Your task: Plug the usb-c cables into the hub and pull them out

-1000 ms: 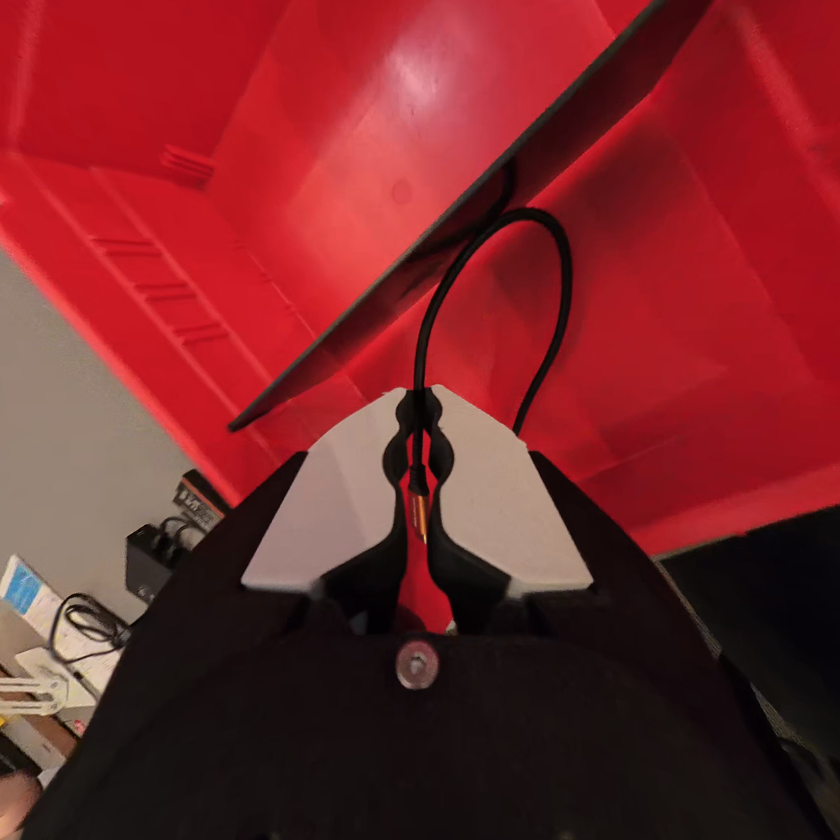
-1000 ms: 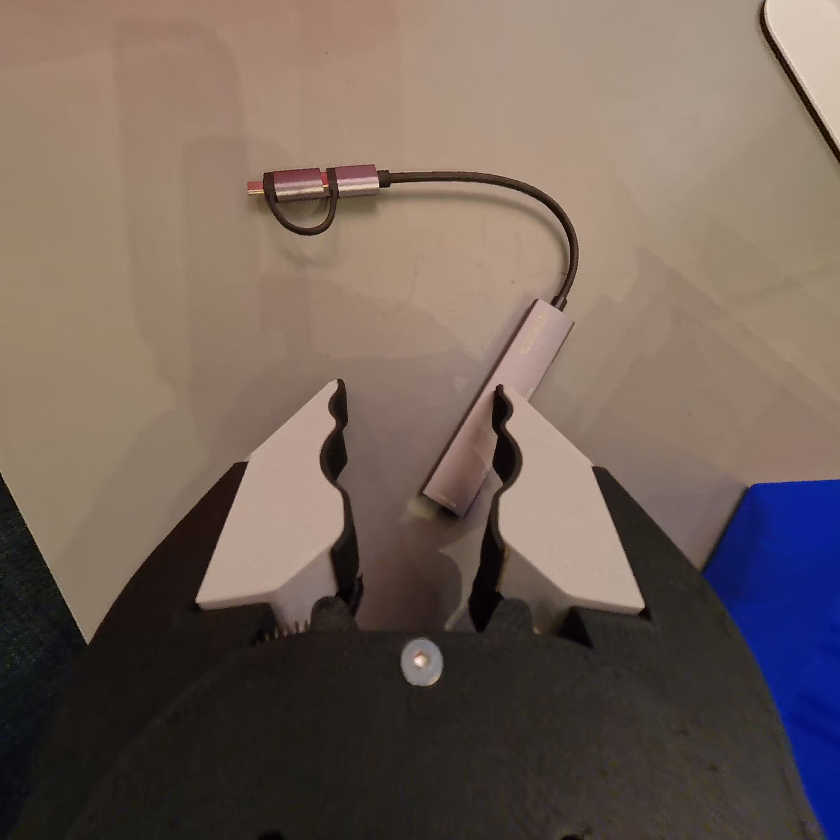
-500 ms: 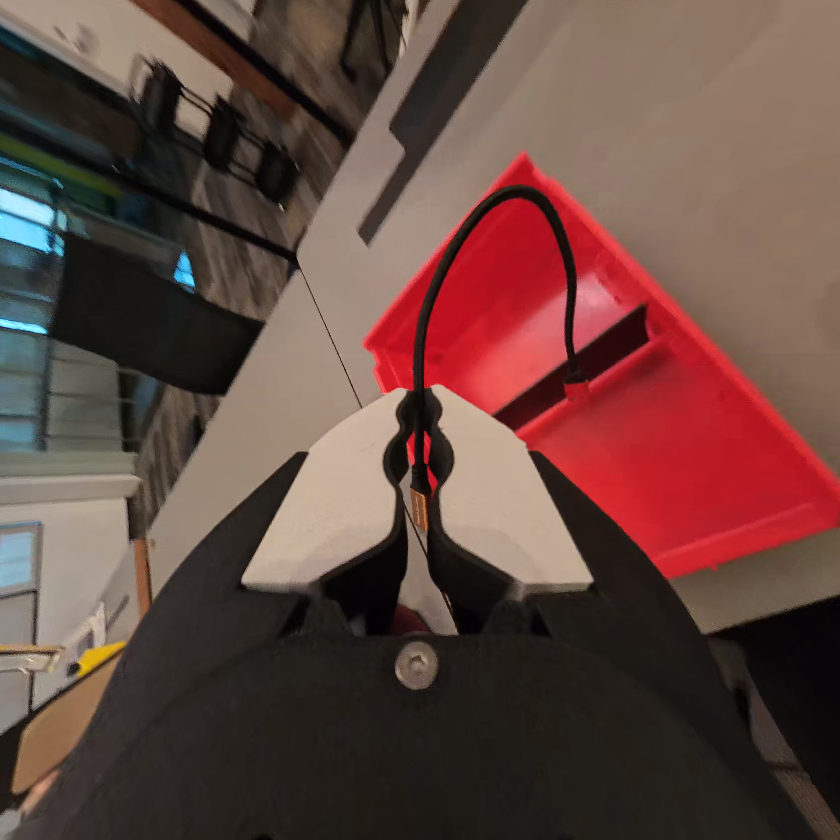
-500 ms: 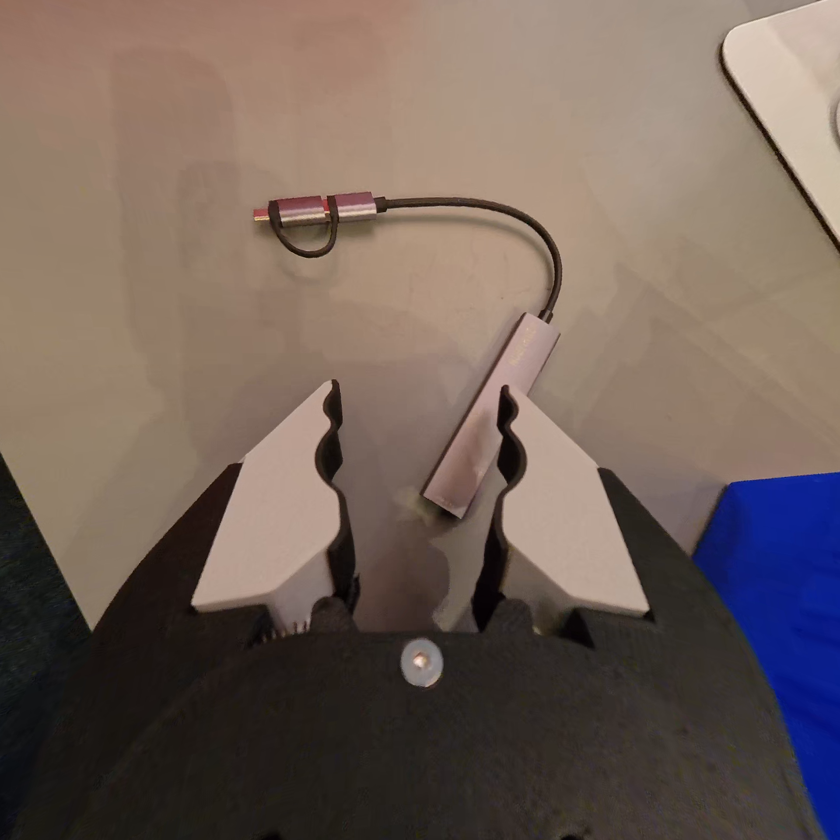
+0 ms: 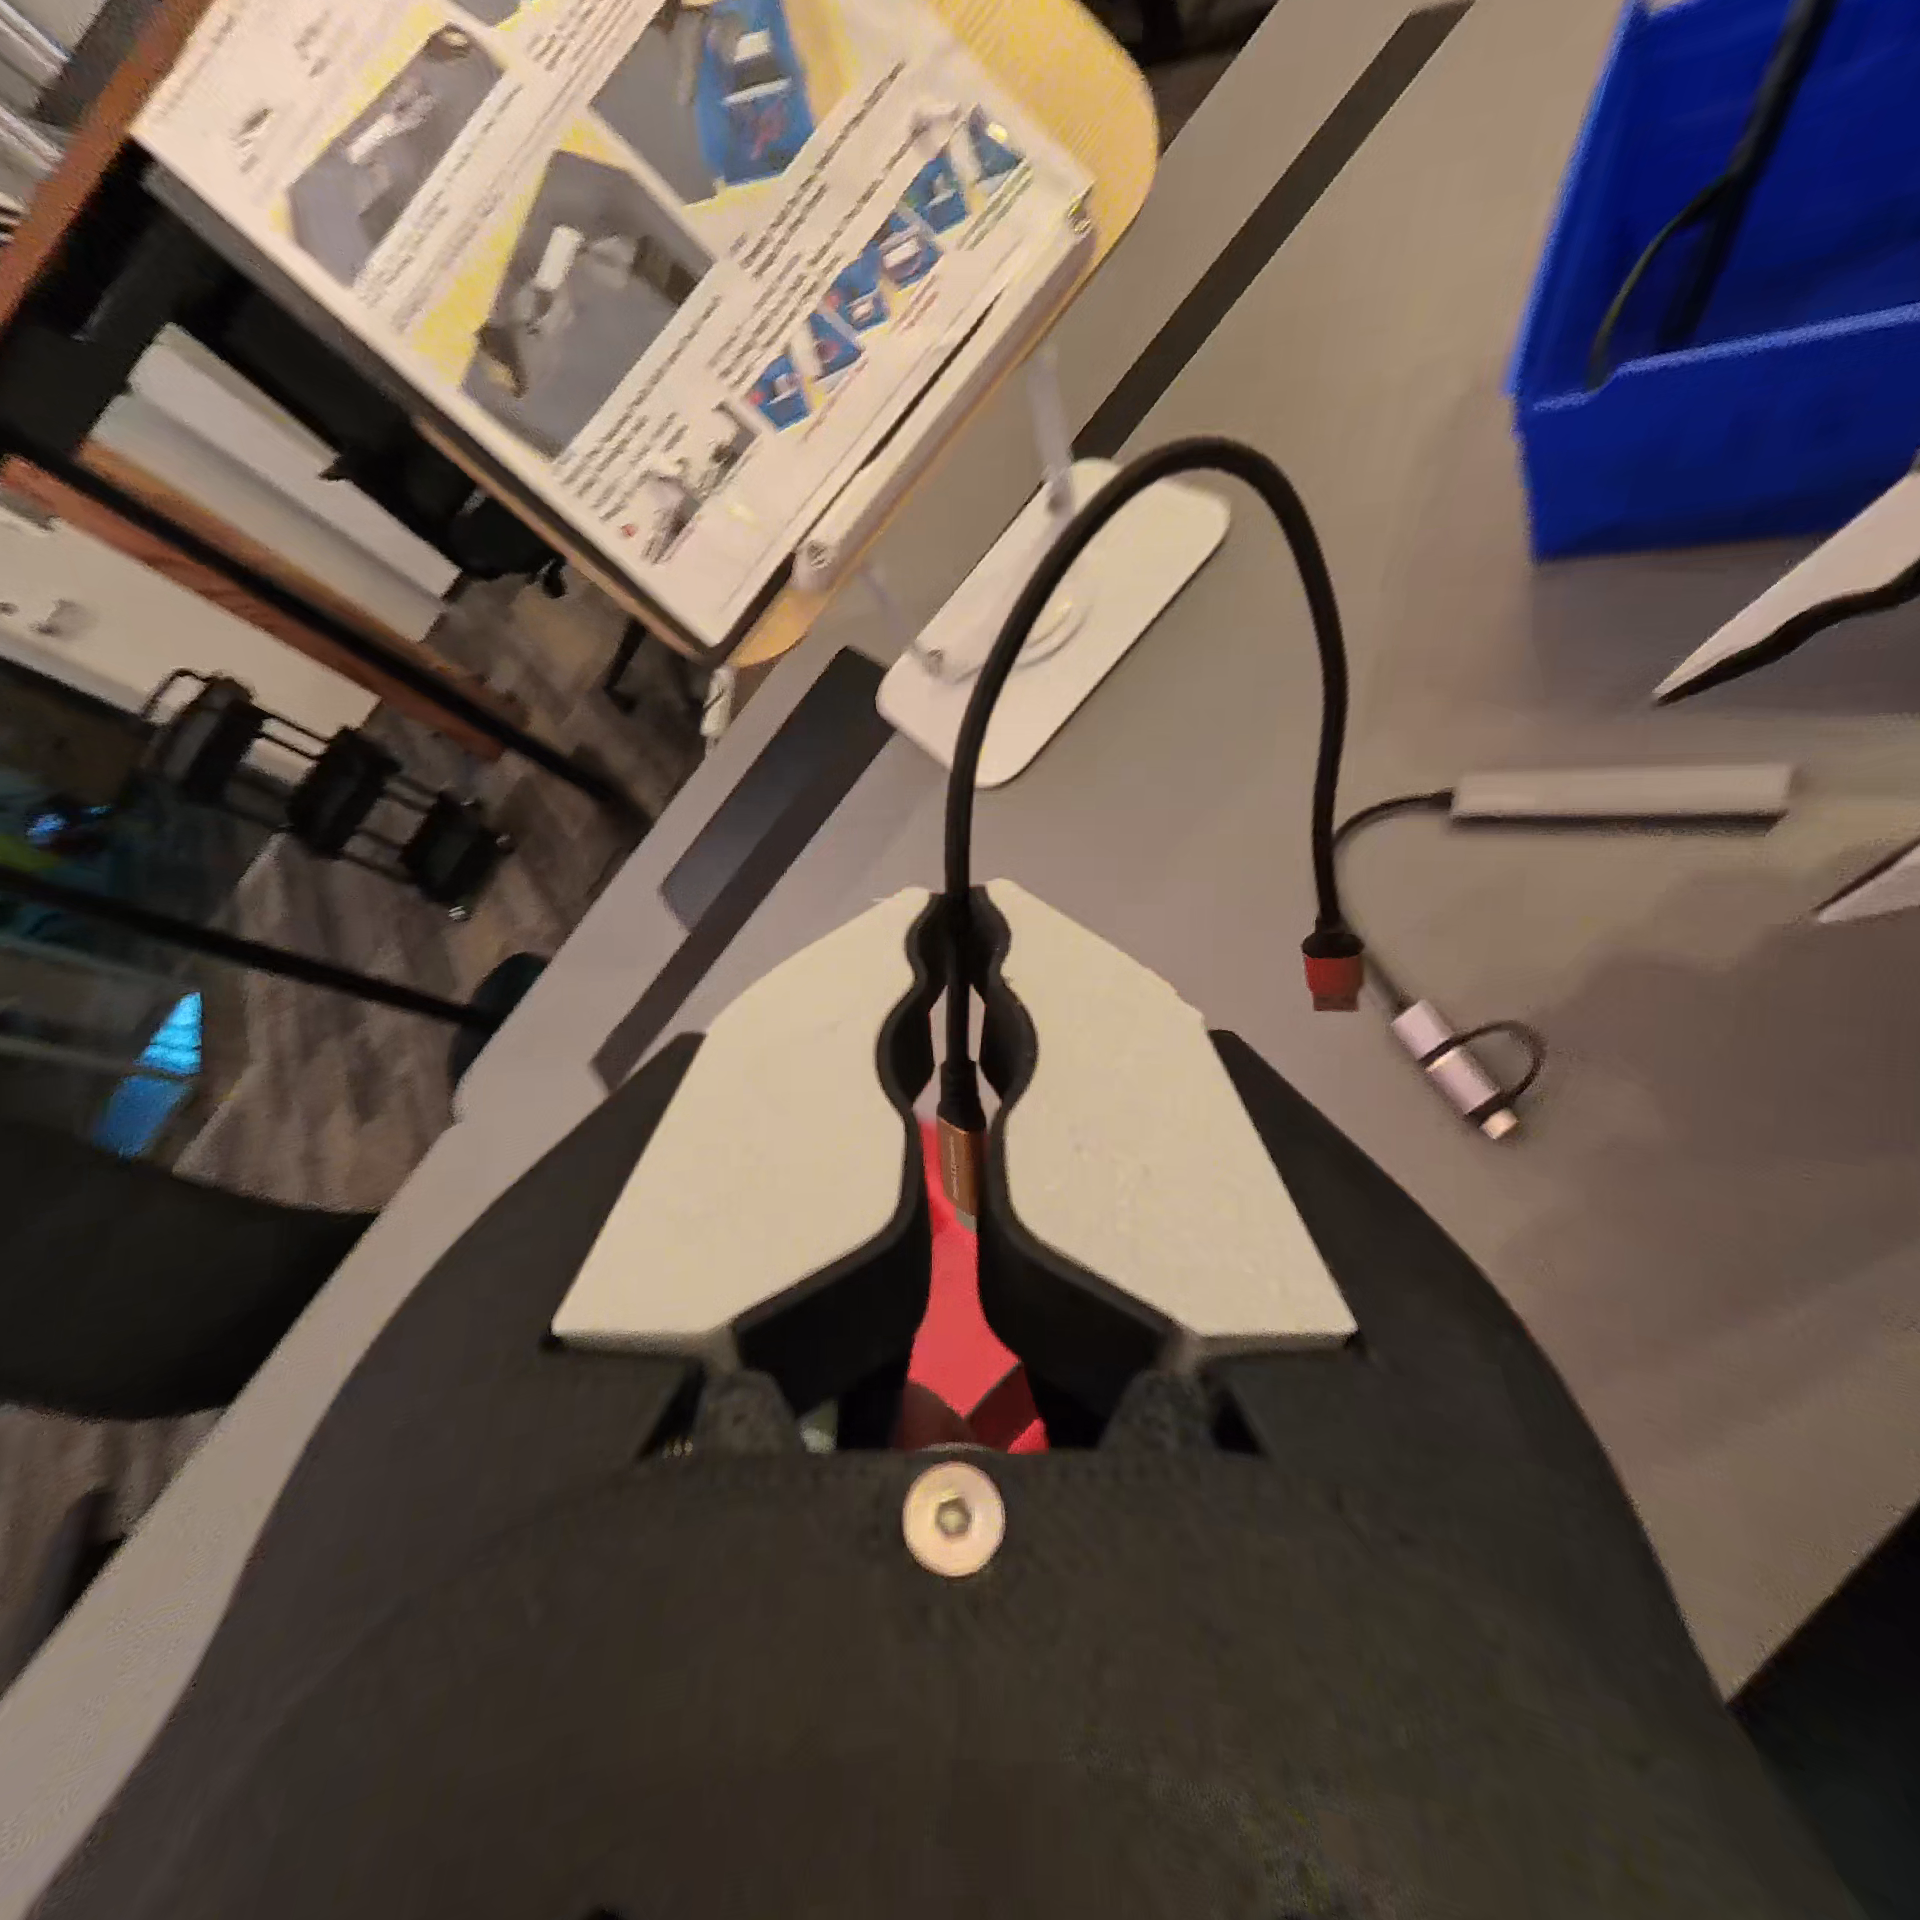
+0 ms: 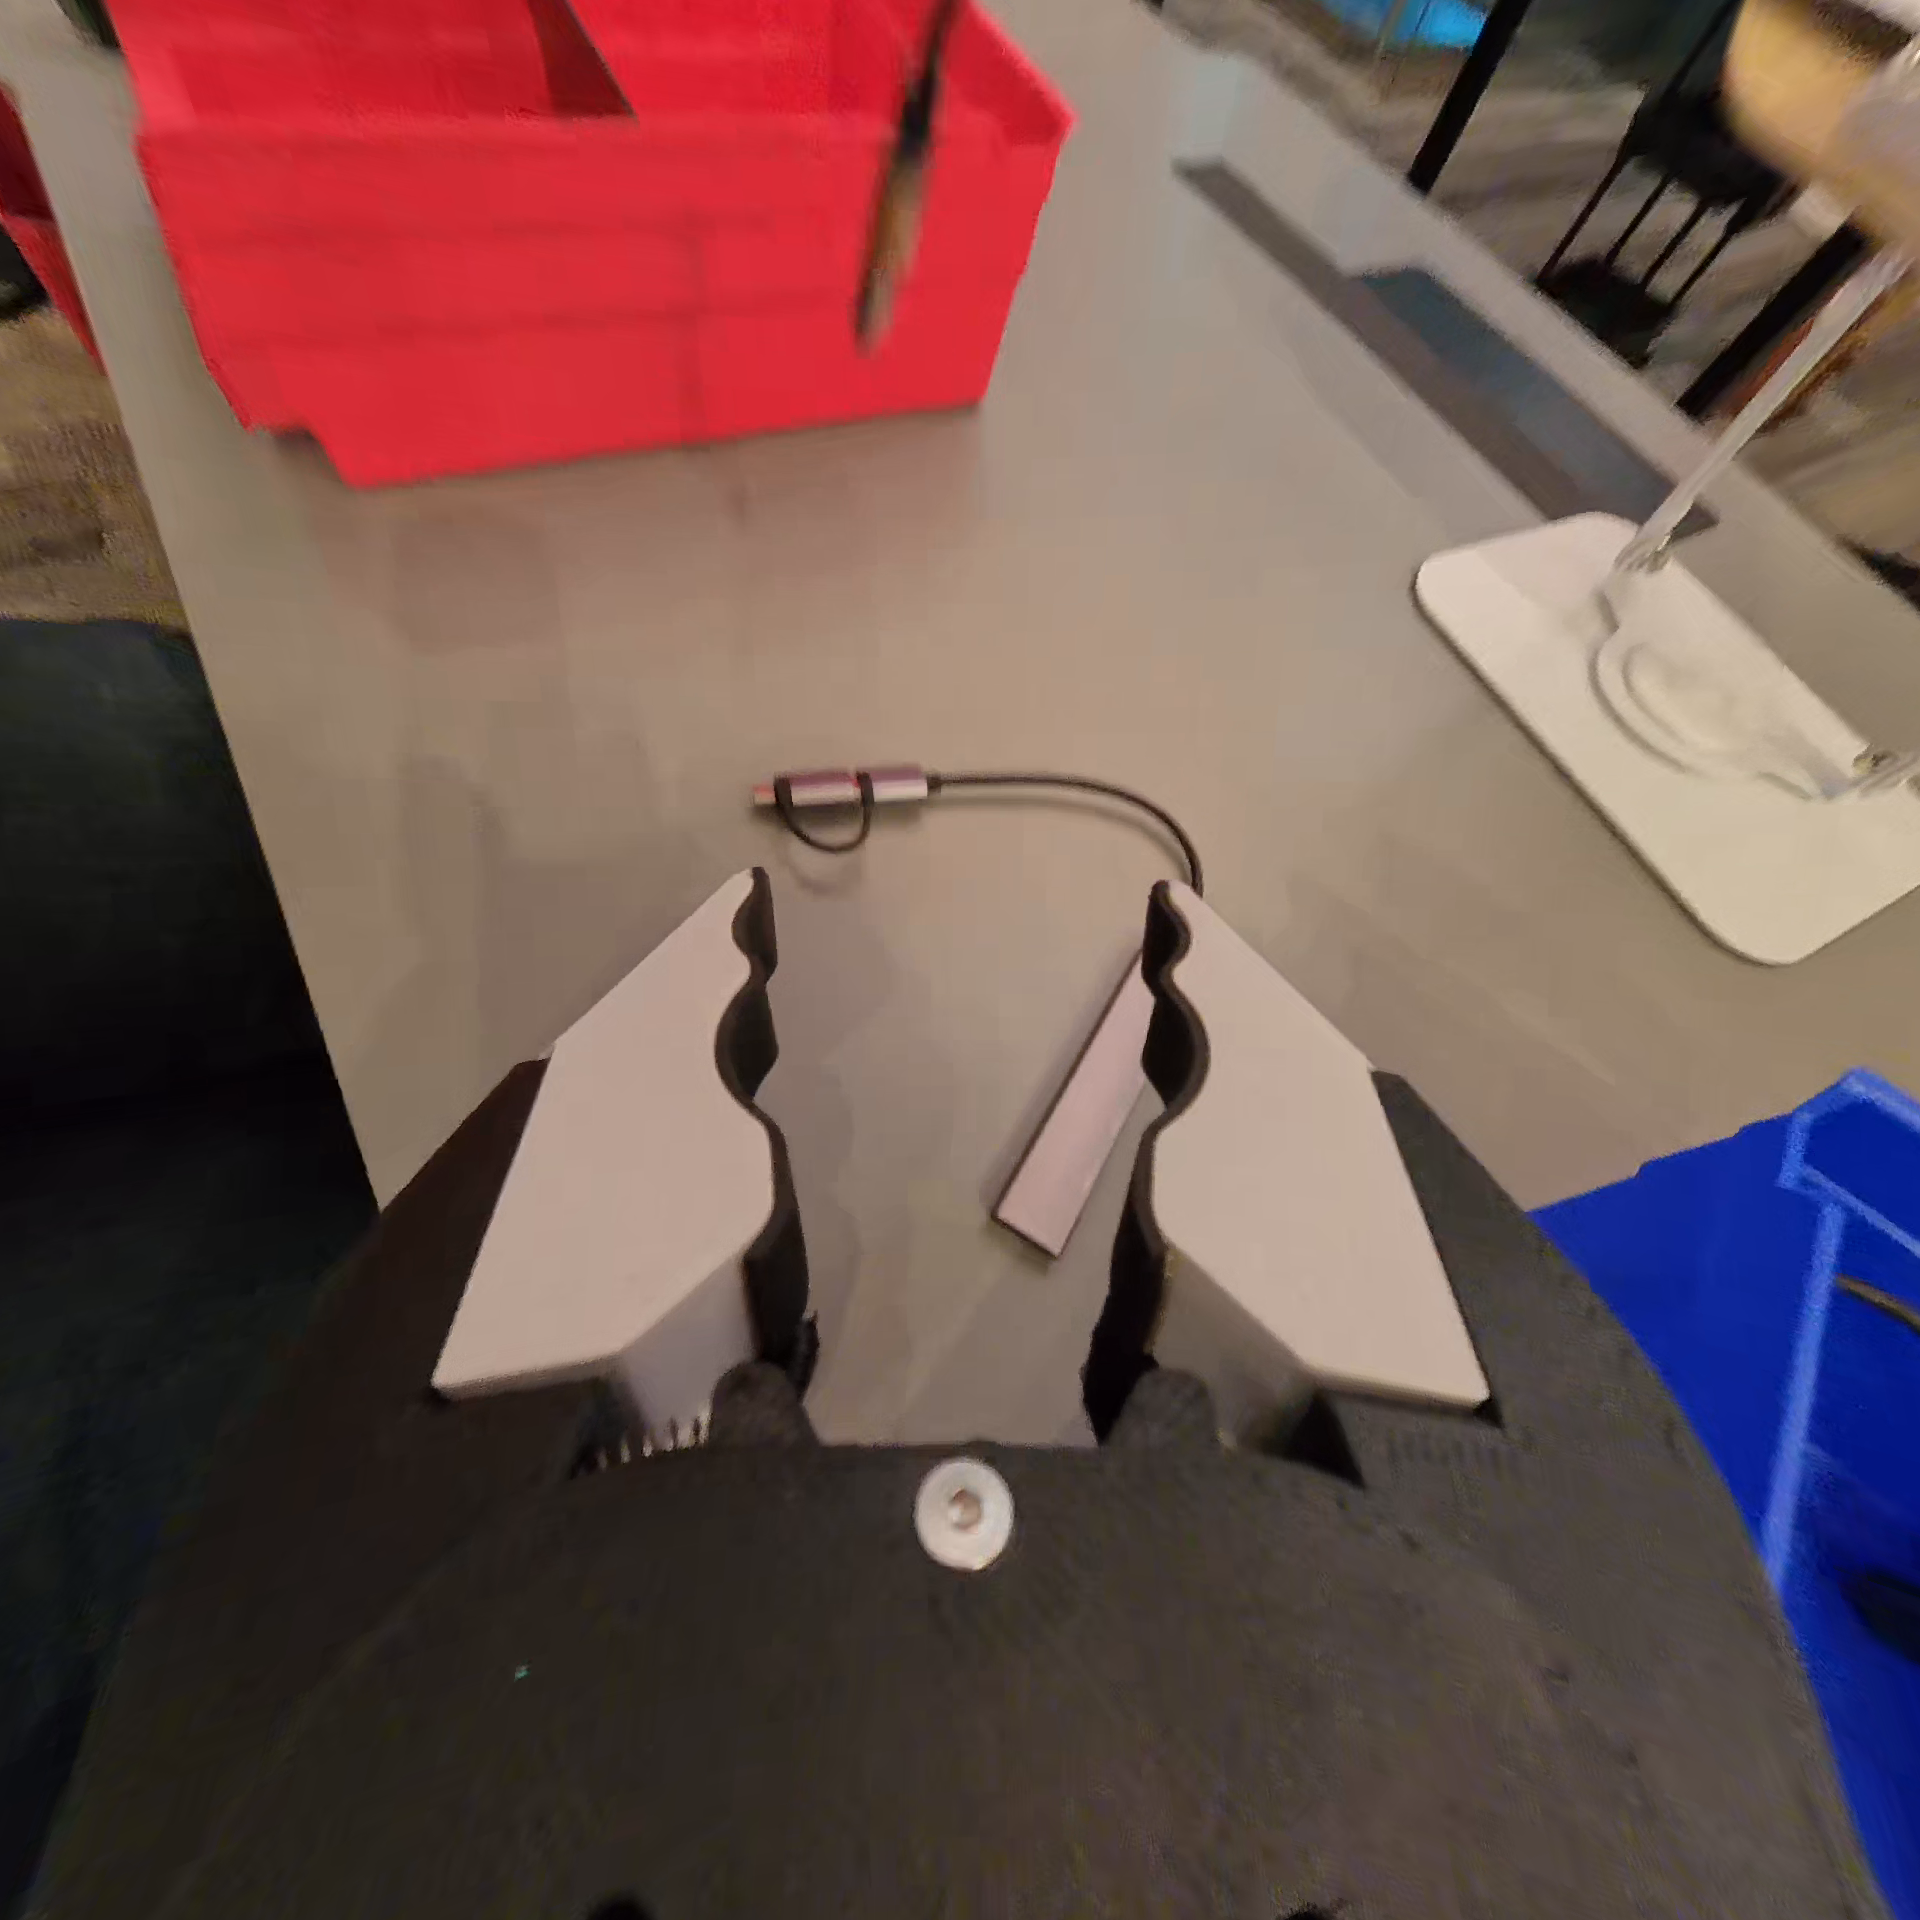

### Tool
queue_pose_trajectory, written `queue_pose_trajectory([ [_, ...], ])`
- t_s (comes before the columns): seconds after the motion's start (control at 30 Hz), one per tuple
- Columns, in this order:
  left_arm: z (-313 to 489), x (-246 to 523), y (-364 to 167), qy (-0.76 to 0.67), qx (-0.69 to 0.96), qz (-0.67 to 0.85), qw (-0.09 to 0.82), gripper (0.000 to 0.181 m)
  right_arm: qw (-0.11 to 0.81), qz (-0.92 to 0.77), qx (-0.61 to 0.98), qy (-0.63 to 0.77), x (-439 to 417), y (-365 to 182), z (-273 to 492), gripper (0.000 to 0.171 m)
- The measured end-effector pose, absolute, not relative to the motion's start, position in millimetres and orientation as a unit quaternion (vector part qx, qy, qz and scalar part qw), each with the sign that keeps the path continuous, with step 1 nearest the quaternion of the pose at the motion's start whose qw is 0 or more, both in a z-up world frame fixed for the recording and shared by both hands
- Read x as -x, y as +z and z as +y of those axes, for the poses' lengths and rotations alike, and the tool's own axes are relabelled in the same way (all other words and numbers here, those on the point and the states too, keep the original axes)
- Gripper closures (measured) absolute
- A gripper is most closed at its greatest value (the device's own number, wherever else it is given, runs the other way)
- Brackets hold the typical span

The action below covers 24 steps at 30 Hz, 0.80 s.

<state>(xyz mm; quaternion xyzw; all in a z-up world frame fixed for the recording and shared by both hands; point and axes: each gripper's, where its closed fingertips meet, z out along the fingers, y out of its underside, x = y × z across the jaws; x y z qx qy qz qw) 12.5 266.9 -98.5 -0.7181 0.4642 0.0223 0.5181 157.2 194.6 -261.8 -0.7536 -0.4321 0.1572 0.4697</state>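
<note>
Left wrist view: a short black usb-c cable [image 5: 1039, 582] is pinched near its copper plug [image 5: 958, 1155] by the left tongs [image 5: 961, 914], which are clenched on it. It is bent in an arch, and its red plug [image 5: 1334, 966] is hung in the air above the grey surface [image 5: 1662, 1195]. The grey hub [image 6: 1081, 1112] is laid flat on the surface, between the wide-apart fingers of the right tongs [image 6: 956, 904], close to the right finger. Nothing is held by them. A red bin [image 6: 582, 260] and a blue bin [image 5: 1725, 312] are seen farther off.
</note>
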Motion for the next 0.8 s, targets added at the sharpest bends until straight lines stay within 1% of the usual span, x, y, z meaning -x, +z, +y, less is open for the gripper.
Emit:
queue_pose_trajectory([
  [0.17, 263.3, -63.9, -133.0, -0.077, 0.722, 0.452, 0.518, 0.178, 0.518, -0.412, 0.726, 0.187, -144.1, -229.1, 195.8, 0.102],
  [0.3, 254.6, -90.7, -149.5, -0.173, 0.71, 0.457, 0.507, 0.178, 0.564, -0.401, 0.704, 0.163, -147.9, -199.1, 206.1, 0.104],
  [0.4, 249.3, -98.5, -147.4, -0.244, 0.686, 0.453, 0.514, 0.178, 0.597, -0.397, 0.676, 0.17, -147.2, -172.0, 206.1, 0.112],
  [0.43, 248.6, -98.7, -144.5, -0.268, 0.678, 0.448, 0.518, 0.178, 0.605, -0.403, 0.662, 0.182, -144.7, -164.0, 201.8, 0.121],
  [0.47, 248.5, -97.9, -139.4, -0.29, 0.667, 0.438, 0.528, 0.178, 0.618, -0.407, 0.646, 0.188, -142.8, -155.9, 197.3, 0.125],
  [0.57, 249.8, -92.9, -136.2, -0.327, 0.656, 0.427, 0.529, 0.178, 0.634, -0.409, 0.631, 0.181, -145.0, -146.5, 194.1, 0.128],
  [0.67, 241.8, -92.0, -133.9, -0.35, 0.62, 0.454, 0.536, 0.178, 0.65, -0.372, 0.627, 0.216, -154.5, -136.5, 199.7, 0.133],
  [0.77, 234.6, -92.0, -131.0, -0.368, 0.588, 0.476, 0.54, 0.178, 0.623, -0.338, 0.656, 0.259, -161.9, -147.1, 217.6, 0.144],
  [0.8, 232.0, -92.8, -129.8, -0.374, 0.58, 0.483, 0.539, 0.178, 0.594, -0.347, 0.678, 0.259, -159.4, -161.6, 224.2, 0.153],
])
